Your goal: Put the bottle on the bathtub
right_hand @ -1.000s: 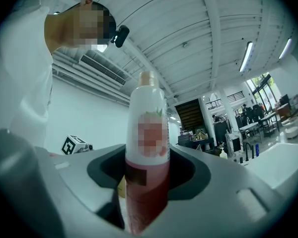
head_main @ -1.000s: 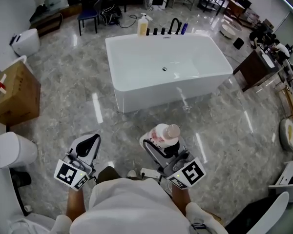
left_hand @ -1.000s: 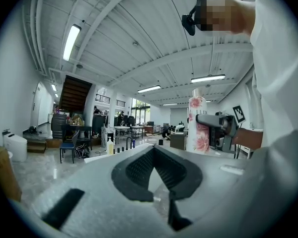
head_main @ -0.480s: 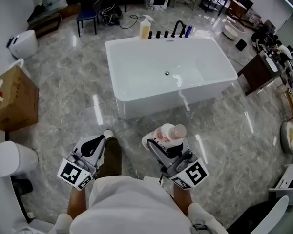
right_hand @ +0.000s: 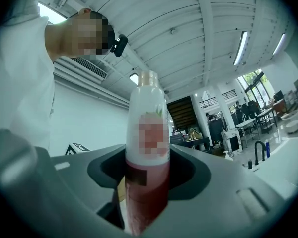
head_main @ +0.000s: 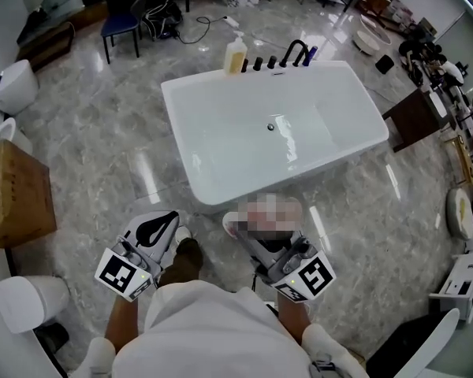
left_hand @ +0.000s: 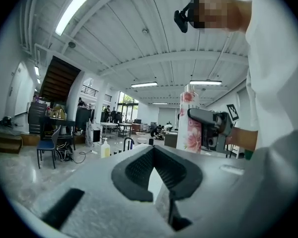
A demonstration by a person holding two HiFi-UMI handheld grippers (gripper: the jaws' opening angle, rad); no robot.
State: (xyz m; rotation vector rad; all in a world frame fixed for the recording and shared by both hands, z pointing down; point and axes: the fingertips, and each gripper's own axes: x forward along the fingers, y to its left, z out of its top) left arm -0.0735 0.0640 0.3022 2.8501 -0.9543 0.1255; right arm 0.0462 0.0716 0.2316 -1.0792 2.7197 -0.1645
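Head view sets the white bathtub (head_main: pixel 177 136) ahead of both claws on the grey marble floor (head_main: pixel 102 172), its near wall just beyond the tip of the right claw (head_main: pixel 268 231) and not touching it. That claw is clenched on the bottle (right_hand: pixel 148 108). In the right gripper view the bottle stands upright between the two dark pads, its reddish lower body pinched and its white shoulder and cap rising above them. The left claw (head_main: pixel 154 231) hangs beside the right one, a little further from the tub. In the left gripper view its pads meet at the tips with nothing between them, so it carries nothing. Well ahead of the claws, on the tub's far rim, stand a black faucet (head_main: pixel 296 51) and a yellowish pump dispenser (head_main: pixel 235 56). As a judgement of progress, the pick-up is done and the bottle is in hand and close to the tub, but it is not yet over any rim. What is left is to bring the right claw forward to a flat stretch of the rim, set the bottle down upright, and let the pads go.
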